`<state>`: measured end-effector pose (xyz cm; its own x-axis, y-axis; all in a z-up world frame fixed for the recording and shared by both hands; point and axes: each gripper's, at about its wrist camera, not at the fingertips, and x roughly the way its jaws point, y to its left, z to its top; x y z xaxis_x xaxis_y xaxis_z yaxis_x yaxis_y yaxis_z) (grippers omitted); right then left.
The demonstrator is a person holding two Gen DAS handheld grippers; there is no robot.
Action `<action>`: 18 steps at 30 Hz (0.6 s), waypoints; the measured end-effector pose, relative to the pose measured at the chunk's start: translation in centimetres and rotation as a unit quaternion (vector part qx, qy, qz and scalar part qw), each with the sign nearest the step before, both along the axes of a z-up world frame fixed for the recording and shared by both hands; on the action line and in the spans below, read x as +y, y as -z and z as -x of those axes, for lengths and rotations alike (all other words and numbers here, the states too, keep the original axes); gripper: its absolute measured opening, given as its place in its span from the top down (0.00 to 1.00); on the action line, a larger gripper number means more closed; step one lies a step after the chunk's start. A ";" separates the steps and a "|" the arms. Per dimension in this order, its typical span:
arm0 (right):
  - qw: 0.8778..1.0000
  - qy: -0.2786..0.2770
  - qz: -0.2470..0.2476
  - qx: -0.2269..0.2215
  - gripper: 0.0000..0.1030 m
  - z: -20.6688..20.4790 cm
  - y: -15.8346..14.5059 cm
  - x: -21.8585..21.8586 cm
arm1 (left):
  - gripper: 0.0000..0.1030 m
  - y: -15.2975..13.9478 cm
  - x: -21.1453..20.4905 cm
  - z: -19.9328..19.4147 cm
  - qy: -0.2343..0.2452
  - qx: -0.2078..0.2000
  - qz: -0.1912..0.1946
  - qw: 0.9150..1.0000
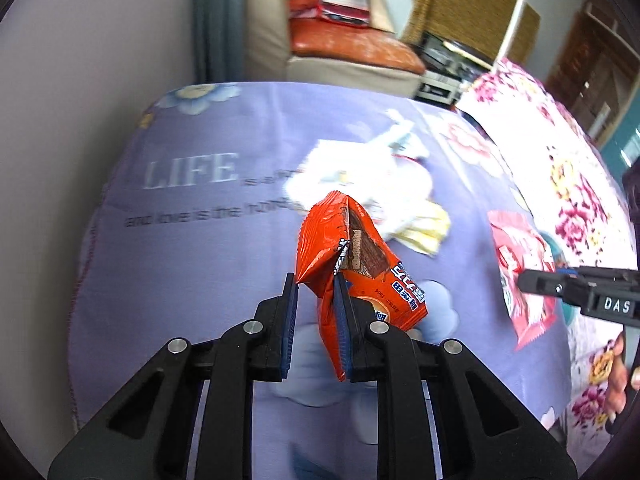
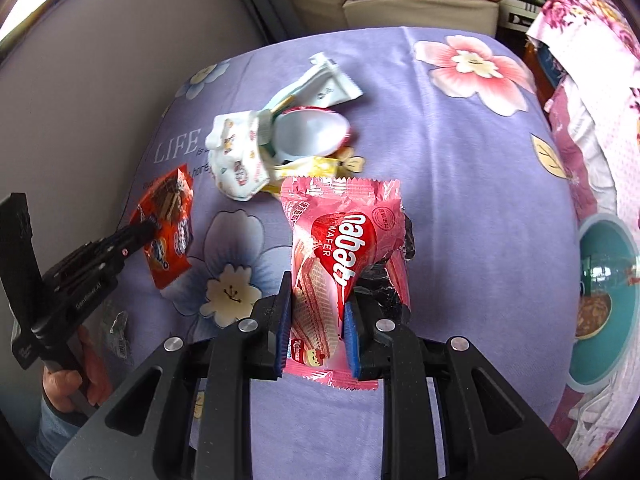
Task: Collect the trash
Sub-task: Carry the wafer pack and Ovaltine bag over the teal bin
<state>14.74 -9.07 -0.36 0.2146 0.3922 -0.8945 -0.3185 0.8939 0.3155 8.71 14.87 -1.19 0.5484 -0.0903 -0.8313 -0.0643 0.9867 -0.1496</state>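
Note:
My left gripper (image 1: 316,284) is shut on a crumpled orange wafer wrapper (image 1: 348,248), held up over the purple bedsheet (image 1: 192,280). In the right wrist view that orange wrapper (image 2: 168,232) and the left gripper (image 2: 142,226) show at the left. My right gripper (image 2: 318,300) is shut on a pink wafer wrapper (image 2: 340,240), also lifted above the sheet. The pink wrapper (image 1: 516,264) and the right gripper (image 1: 524,282) appear at the right edge of the left wrist view. A pile of white wrappers (image 2: 240,160), a white cup lid (image 2: 308,128) and a yellow wrapper (image 2: 316,166) lies on the sheet beyond.
A teal bin (image 2: 624,312) with things inside stands at the right beside the bed. A pink floral quilt (image 1: 560,160) covers the bed's right side. A grey wall (image 1: 80,120) runs along the left. An armchair with an orange cushion (image 1: 352,44) stands behind.

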 end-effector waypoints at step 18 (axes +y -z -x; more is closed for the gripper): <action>0.992 0.116 -0.040 -0.025 0.80 1.6 0.3 -14.0 | 0.82 0.0 -15.4 -1.2 0.116 0.021 -0.015 0.993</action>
<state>13.10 -23.04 -0.68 0.3503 0.3961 -0.8488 -0.1235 0.9178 0.3773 9.95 -0.51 -1.15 0.4805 -0.1845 -0.8573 0.1596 0.9797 -0.1214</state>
